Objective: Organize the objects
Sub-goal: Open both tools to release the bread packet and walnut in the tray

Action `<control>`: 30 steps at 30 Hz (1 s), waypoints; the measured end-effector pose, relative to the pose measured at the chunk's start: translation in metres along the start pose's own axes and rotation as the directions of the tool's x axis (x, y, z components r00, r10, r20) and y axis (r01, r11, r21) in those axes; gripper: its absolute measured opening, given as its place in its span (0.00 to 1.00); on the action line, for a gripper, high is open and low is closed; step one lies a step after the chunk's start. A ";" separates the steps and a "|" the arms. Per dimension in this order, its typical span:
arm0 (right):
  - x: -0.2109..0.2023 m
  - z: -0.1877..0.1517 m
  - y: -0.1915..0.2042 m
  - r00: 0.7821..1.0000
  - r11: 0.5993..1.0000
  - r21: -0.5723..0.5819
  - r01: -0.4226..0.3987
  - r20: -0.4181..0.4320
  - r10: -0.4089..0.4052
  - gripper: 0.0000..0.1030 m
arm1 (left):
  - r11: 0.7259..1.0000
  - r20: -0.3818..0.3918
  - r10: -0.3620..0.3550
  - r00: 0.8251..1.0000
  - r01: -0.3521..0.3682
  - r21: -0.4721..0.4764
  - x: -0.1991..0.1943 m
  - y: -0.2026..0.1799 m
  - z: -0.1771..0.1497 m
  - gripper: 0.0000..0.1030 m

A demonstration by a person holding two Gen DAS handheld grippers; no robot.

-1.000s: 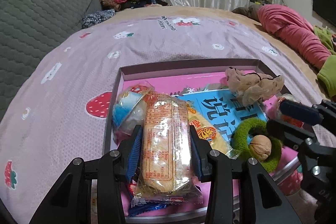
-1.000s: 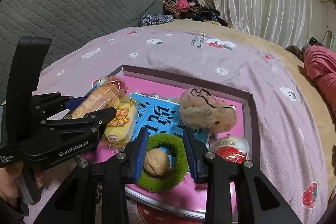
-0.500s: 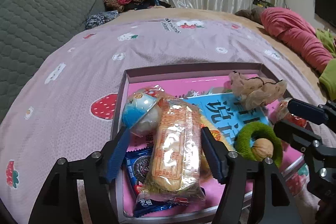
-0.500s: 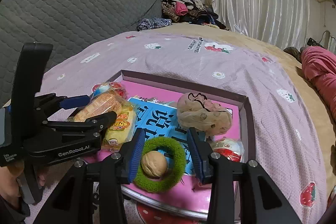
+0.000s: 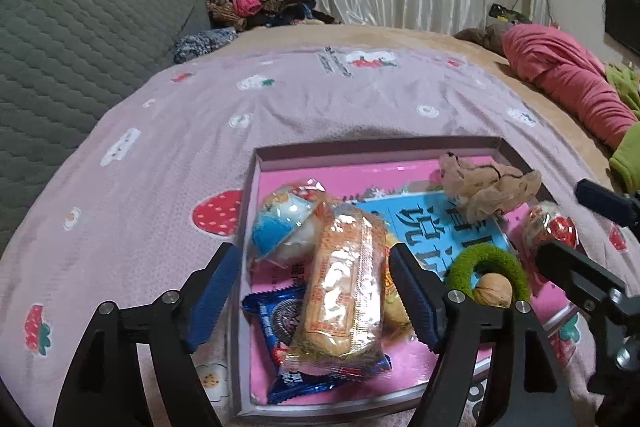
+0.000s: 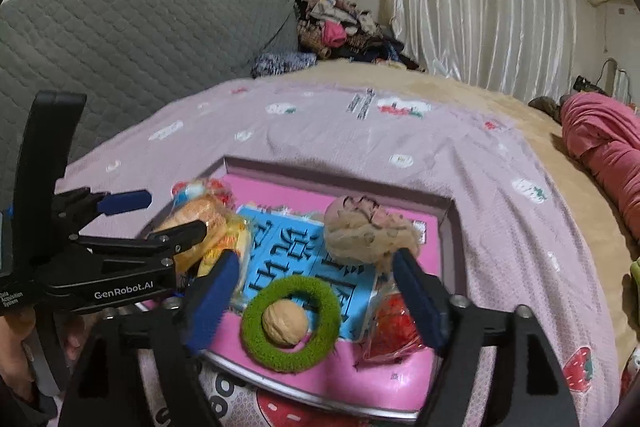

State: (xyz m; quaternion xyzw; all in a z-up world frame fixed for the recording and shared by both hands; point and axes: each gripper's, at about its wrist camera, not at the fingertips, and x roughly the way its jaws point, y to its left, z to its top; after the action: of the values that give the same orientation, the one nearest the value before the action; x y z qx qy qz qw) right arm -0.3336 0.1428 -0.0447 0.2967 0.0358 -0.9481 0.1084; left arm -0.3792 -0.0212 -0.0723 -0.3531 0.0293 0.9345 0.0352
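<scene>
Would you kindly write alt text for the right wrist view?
The open right tool hovers over a green ring with a walnut inside it, in a pink tray of snacks on a bed. The left tool, also open, reaches in from the left.

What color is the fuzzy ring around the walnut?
Green; the fuzzy ring shows best in the right wrist view.

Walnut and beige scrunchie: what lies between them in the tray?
In the right wrist view, the far arc of the green ring around the walnut, then the blue book up to the scrunchie.
</scene>
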 end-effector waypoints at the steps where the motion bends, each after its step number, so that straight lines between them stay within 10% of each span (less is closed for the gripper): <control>1: -0.002 0.001 -0.001 1.000 1.000 0.007 0.001 0.011 -0.002 0.88 | 1.000 0.009 0.008 1.000 -0.008 -0.001 -0.002 0.001 0.001 0.79; 30: -0.003 -0.001 -0.013 0.996 0.994 0.049 0.093 -0.006 -0.093 0.99 | 0.999 0.064 0.011 0.998 -0.008 -0.046 -0.023 0.011 0.008 1.00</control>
State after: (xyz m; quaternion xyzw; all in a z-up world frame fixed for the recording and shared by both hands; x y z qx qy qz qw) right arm -0.3340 0.1562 -0.0439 0.2991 0.0262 -0.9522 0.0567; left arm -0.3685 -0.0323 -0.0510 -0.3235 0.0086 0.9459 0.0234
